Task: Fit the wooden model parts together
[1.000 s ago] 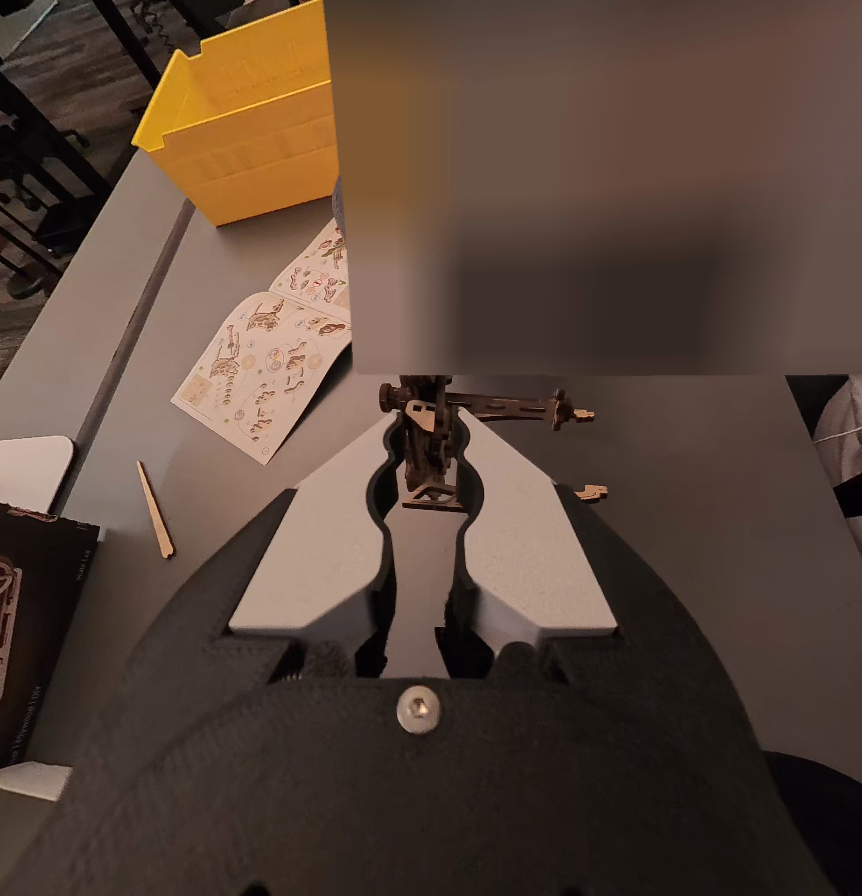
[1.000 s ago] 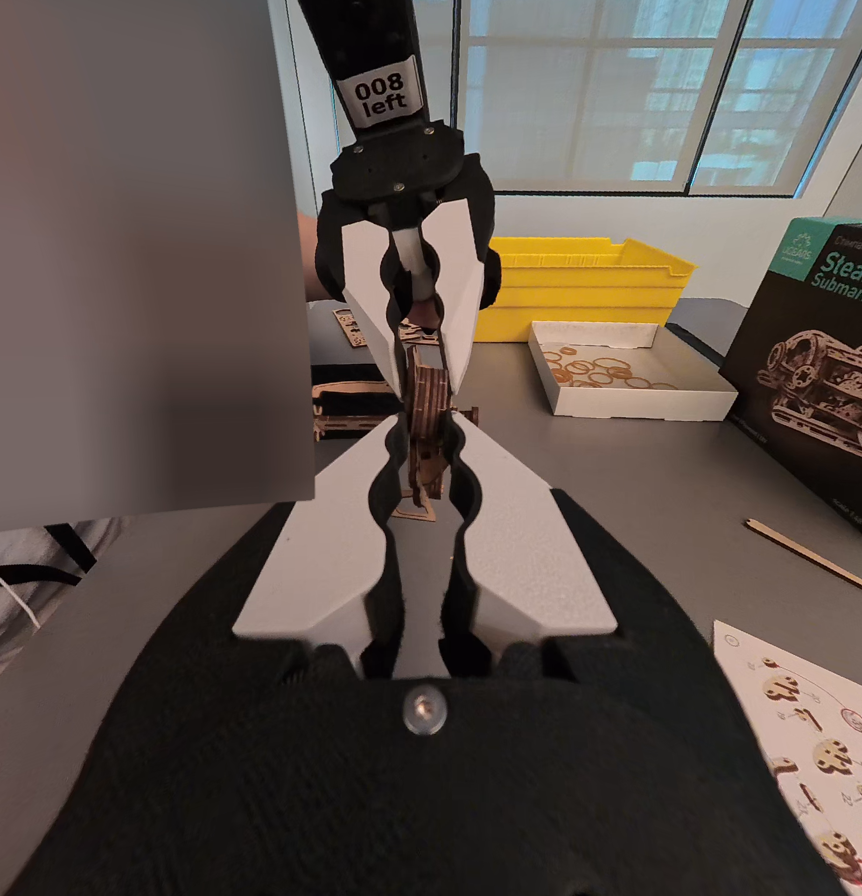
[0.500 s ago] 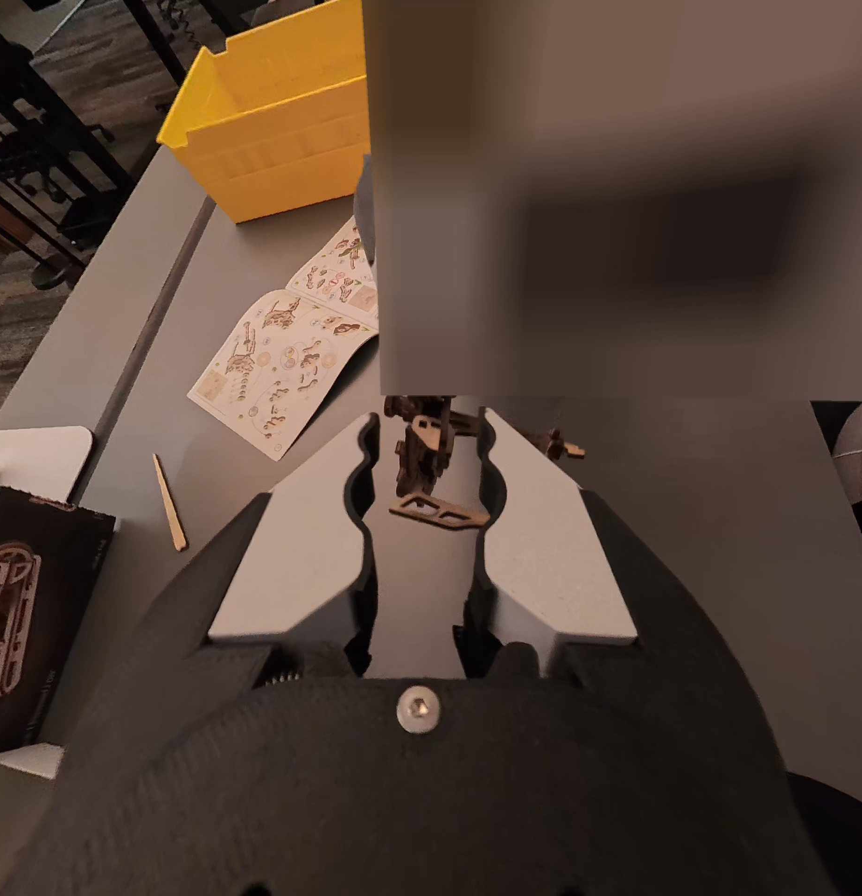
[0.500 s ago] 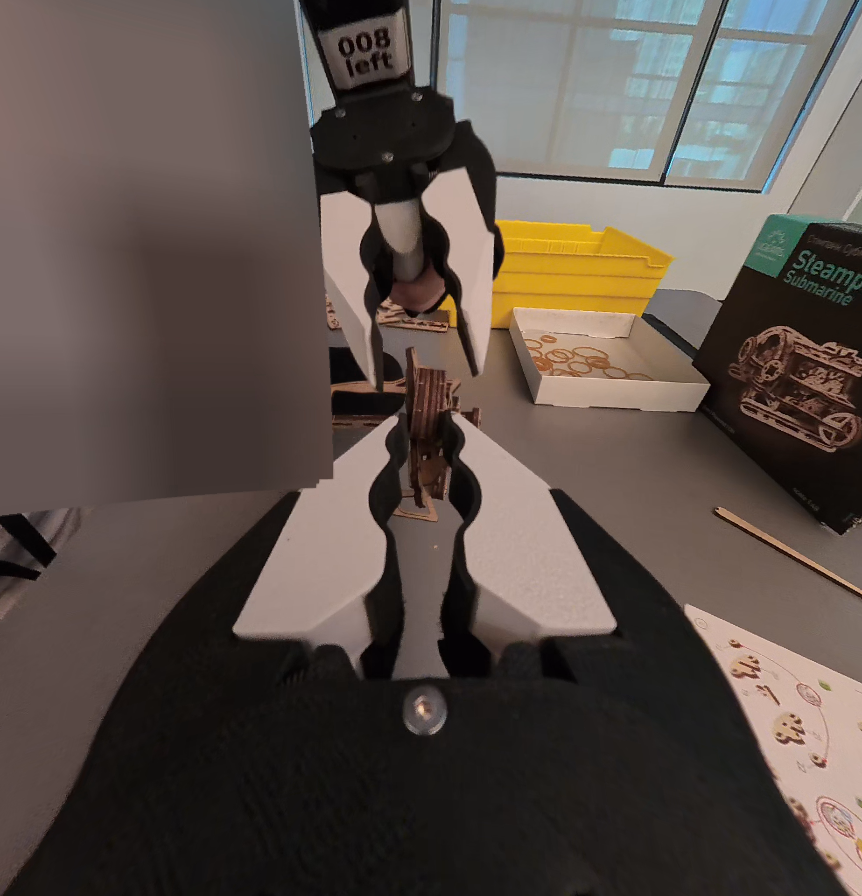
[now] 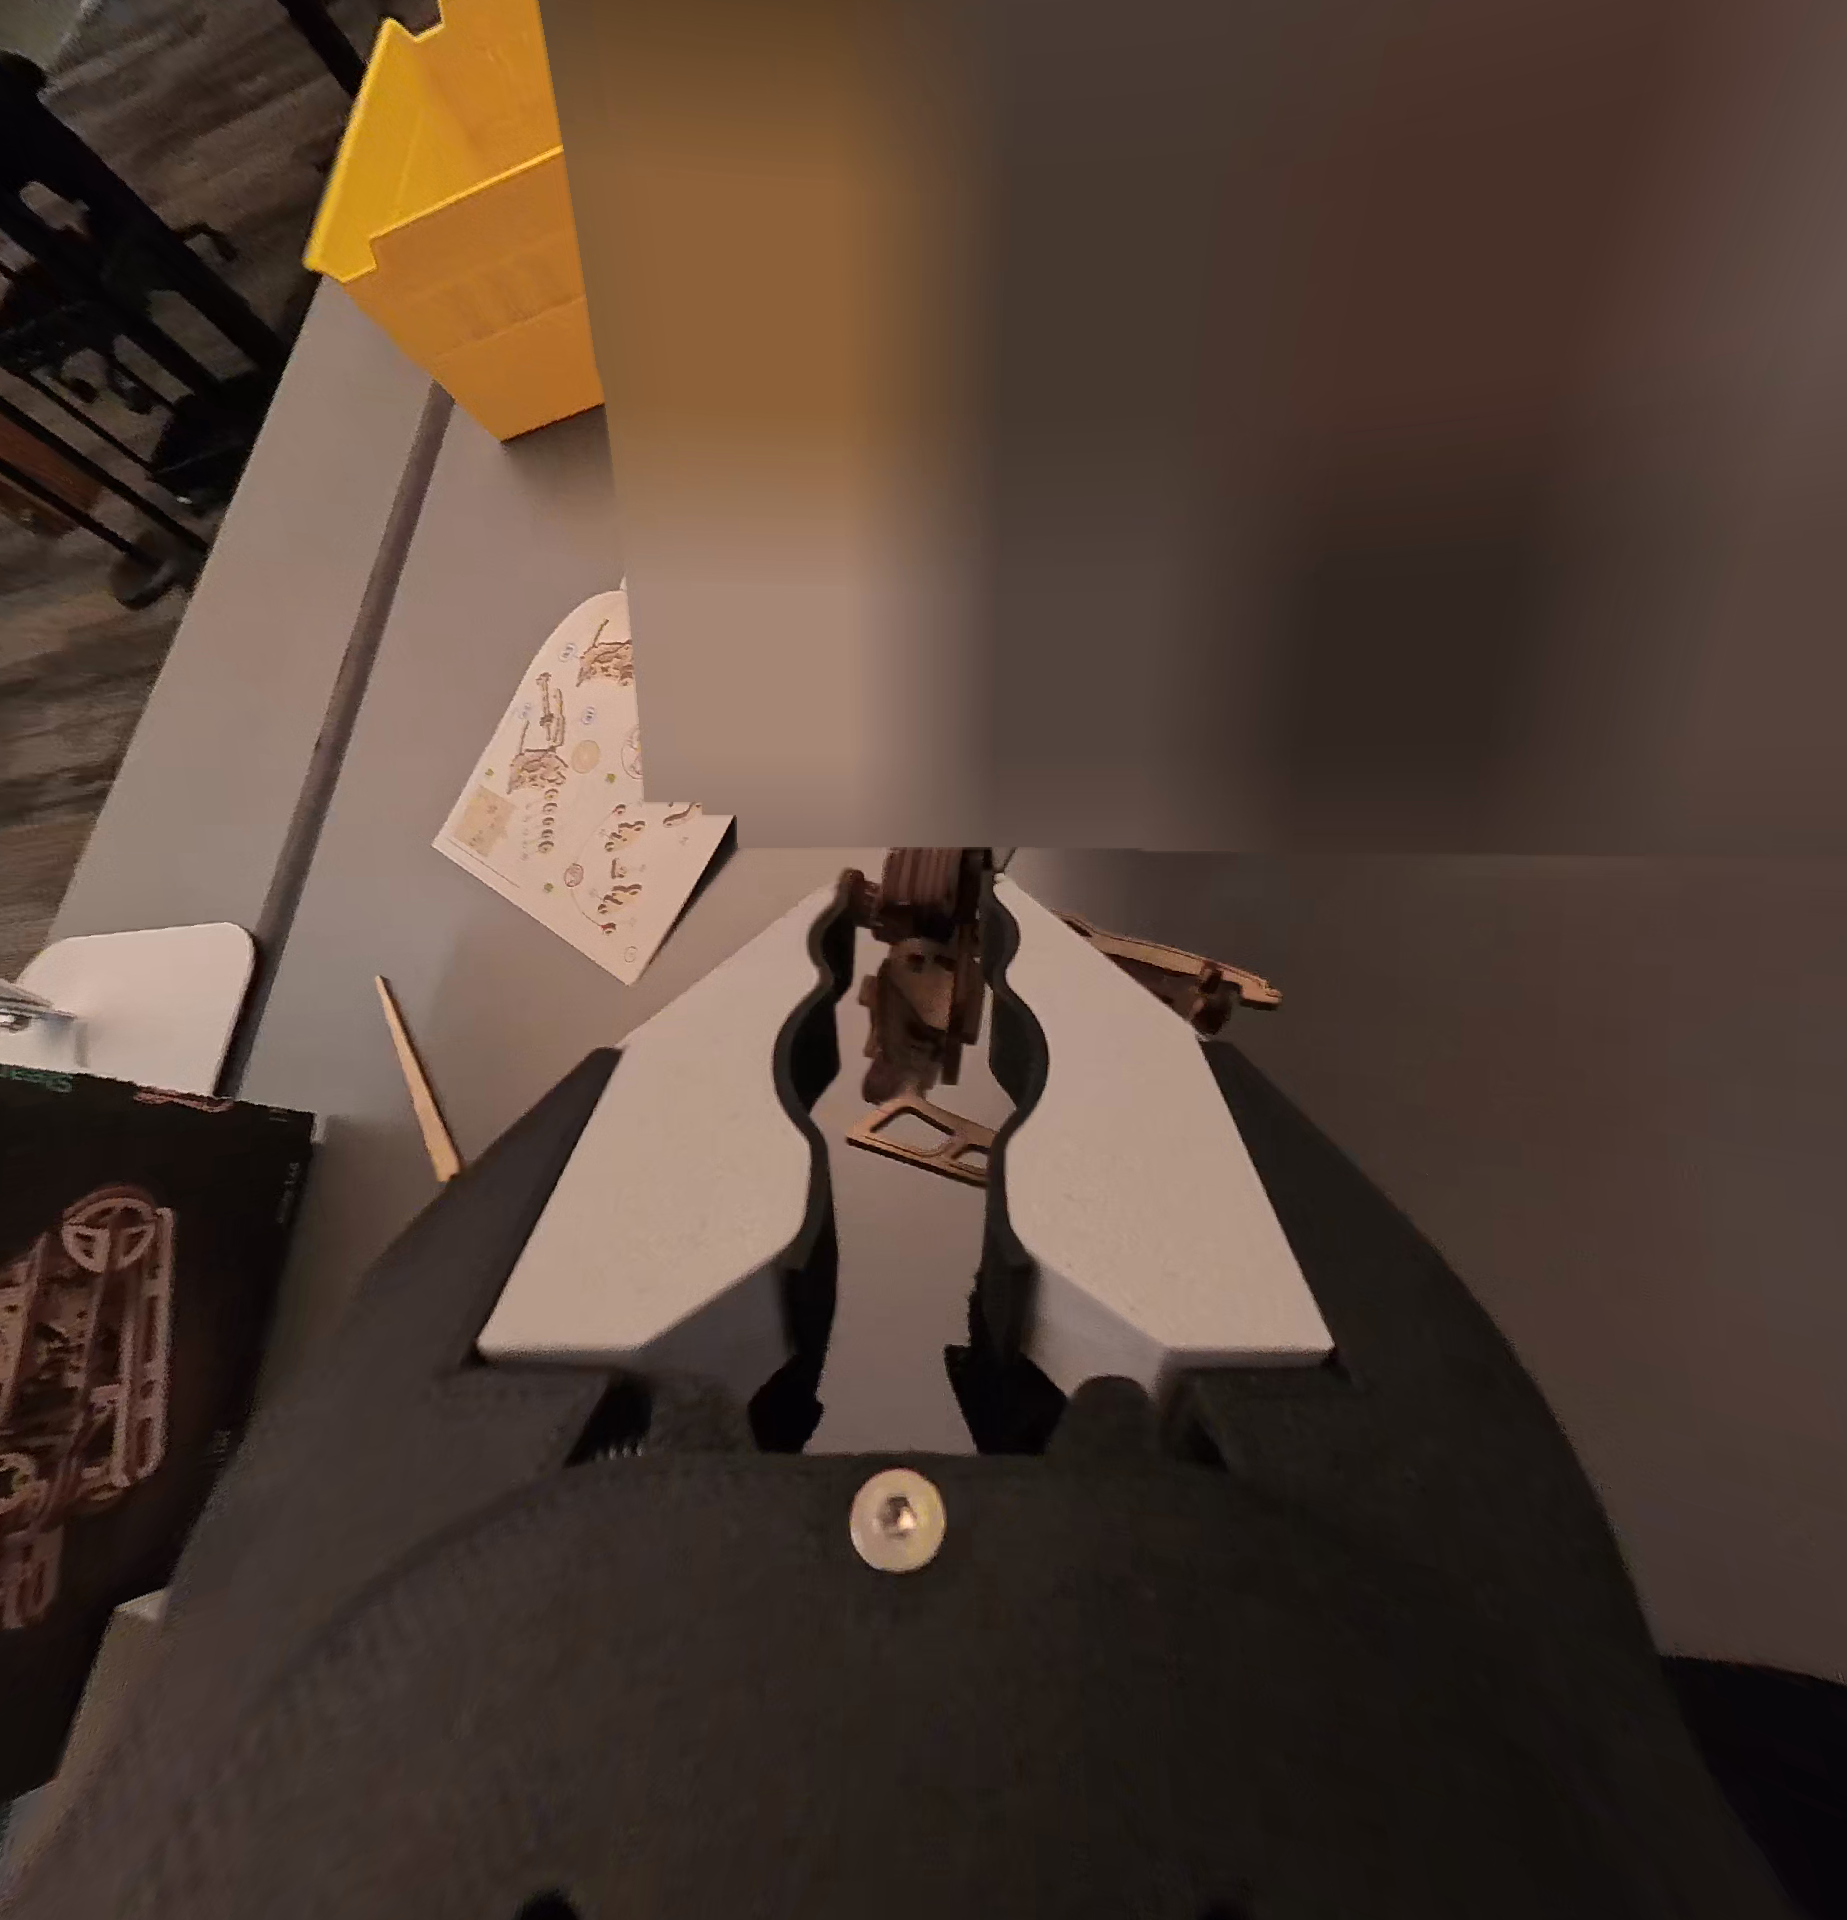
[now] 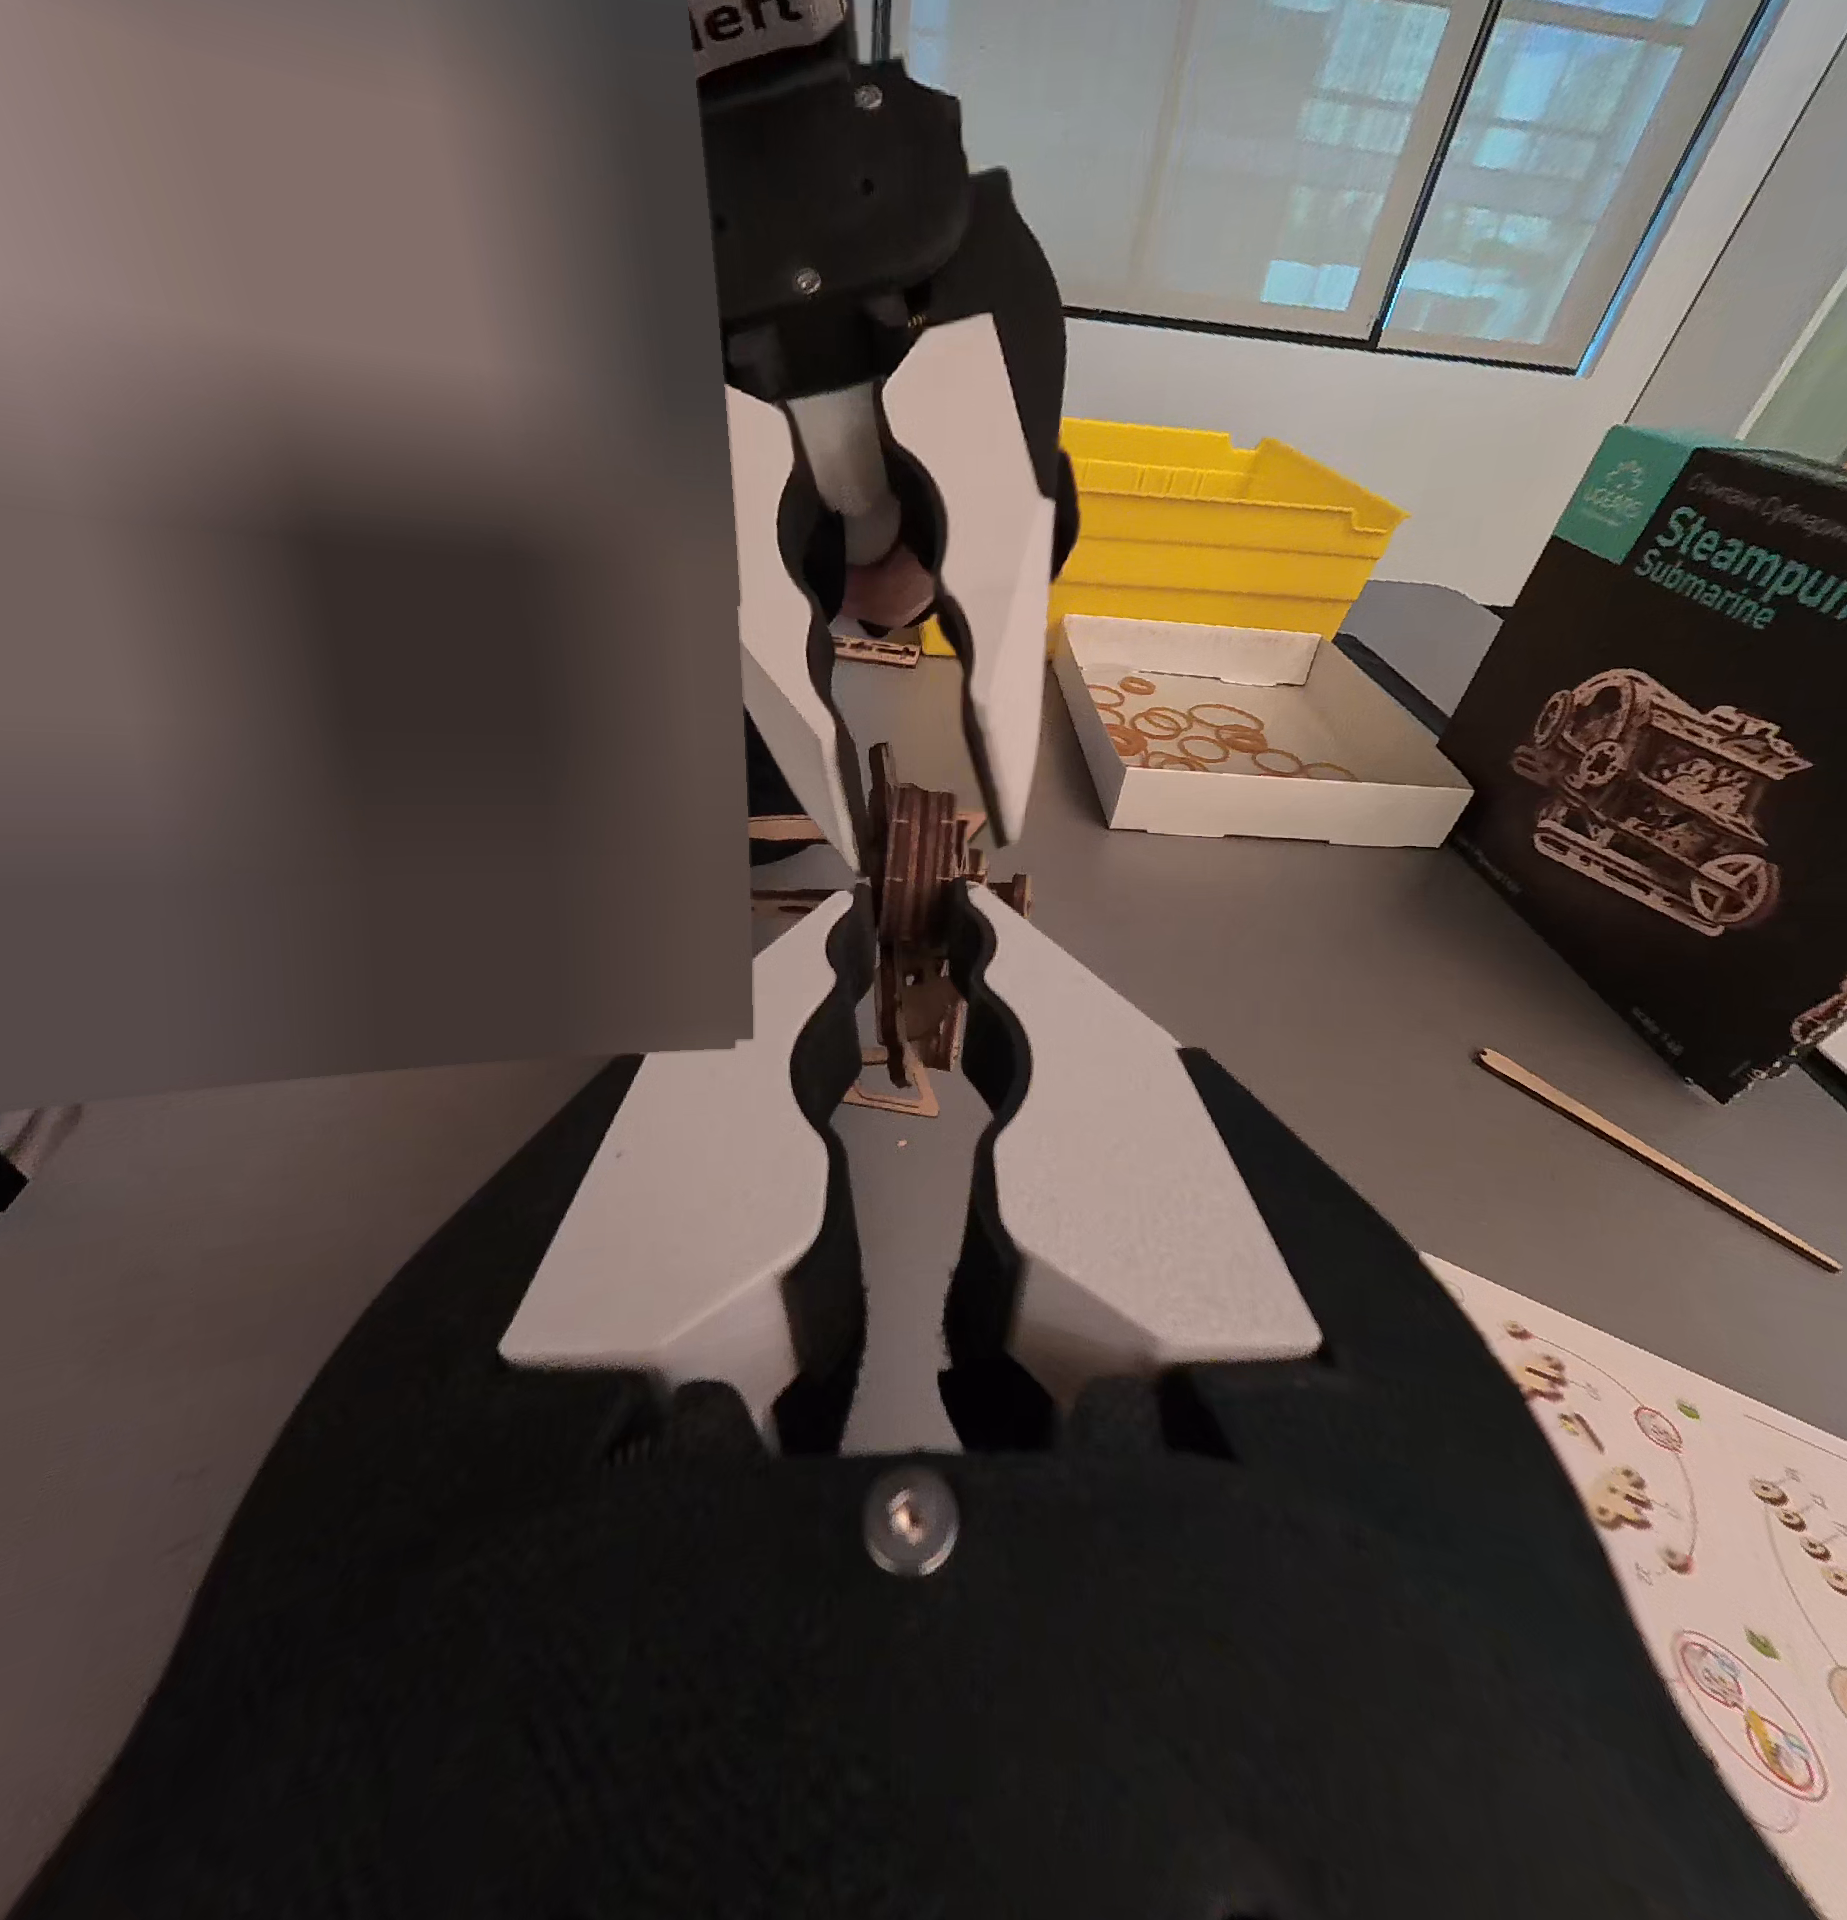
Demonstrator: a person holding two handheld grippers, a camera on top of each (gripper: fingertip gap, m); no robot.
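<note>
Gray table [image 6: 1262, 966] lies under everything, with big windows behind. From above, the left gripper [image 6: 924, 826] hangs with its jaws apart, one tip on each side of the top of the wooden model [image 6: 908, 862]. The model stands upright in the middle of the table. Its long side runs up and down, its round top points up and its flat foot sits on the table. The right gripper [image 6: 911, 930] has its jaws squeezed on the model's middle. If the left gripper pushes crooked or too hard, I think the thin wood could snap, or the model could tip toward the white tray [image 6: 1272, 821] on the right.
</note>
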